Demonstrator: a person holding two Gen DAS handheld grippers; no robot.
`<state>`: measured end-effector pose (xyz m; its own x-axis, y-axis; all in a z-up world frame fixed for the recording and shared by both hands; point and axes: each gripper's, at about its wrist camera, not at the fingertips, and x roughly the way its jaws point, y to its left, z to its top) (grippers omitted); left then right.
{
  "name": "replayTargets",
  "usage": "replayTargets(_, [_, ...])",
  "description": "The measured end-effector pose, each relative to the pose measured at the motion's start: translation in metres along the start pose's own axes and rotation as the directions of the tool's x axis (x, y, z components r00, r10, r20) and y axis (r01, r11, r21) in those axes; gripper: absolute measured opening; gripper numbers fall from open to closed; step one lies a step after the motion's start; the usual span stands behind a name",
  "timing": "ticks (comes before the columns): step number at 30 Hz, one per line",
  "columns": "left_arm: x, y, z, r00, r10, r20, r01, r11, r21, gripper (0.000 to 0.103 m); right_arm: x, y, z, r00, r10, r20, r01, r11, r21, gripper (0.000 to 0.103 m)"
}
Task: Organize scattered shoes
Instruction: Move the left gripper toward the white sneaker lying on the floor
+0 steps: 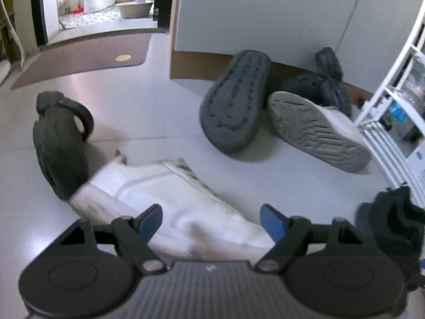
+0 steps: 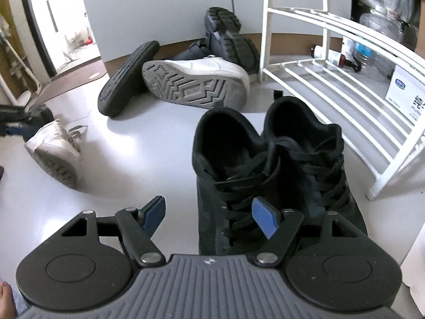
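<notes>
My left gripper (image 1: 211, 219) is open and hovers over a white sneaker (image 1: 164, 194) that lies on its side on the floor; the pads do not touch it. A dark slipper (image 1: 58, 143) stands on edge to its left. By the wall lie a grey slipper (image 1: 233, 101) sole up, a second white sneaker (image 1: 316, 130) on its side and dark shoes (image 1: 329, 79). My right gripper (image 2: 209, 215) is open above the toe of a black sneaker (image 2: 233, 164), whose mate (image 2: 313, 159) stands beside it, both upright by the rack.
A white wire shoe rack (image 2: 332, 85) stands at the right, with bottles (image 2: 372, 50) and a box (image 2: 406, 93) behind it. A brown mat (image 1: 85, 55) lies before the bathroom doorway. A grey wall panel (image 1: 265, 13) backs the shoe pile. A bare foot (image 2: 5, 300) shows at the lower left.
</notes>
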<state>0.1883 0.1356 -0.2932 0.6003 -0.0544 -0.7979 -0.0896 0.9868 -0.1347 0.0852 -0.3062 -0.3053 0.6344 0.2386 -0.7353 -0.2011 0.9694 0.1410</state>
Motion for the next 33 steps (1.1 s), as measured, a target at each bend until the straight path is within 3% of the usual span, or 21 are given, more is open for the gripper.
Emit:
replayTargets(8, [0.034,0.016,0.037,0.999,-0.027,-0.034,0.028,0.999,0.036,0.085,0.003,0.003,-0.008,0.999,0.011,-0.040,-0.012,0.999,-0.034,0.077])
replayTargets(12, [0.046,0.024,0.046,1.000,-0.018,0.009,0.017,0.998,0.053,0.084,0.005,0.006,-0.009,0.999,0.014,-0.050,-0.016,0.999,-0.042,0.077])
replayTargets(15, [0.058,0.035,0.053,0.999,-0.048,0.016,0.048,0.998,0.041,0.085,0.006,0.009,-0.009,0.999,0.009,-0.045,-0.012,0.998,-0.056,0.077])
replayTargets(26, [0.084,0.050,0.049,0.996,-0.020,-0.083,0.025,0.997,0.066,0.085,0.006,0.009,-0.012,0.998,0.019,-0.053,-0.023,0.997,-0.067,0.077])
replayTargets(33, [0.088,0.038,0.049,0.985,-0.037,-0.166,0.060,0.989,0.135,0.071,0.007,0.009,-0.012,0.998,0.016,-0.056,-0.020,0.997,-0.073,0.077])
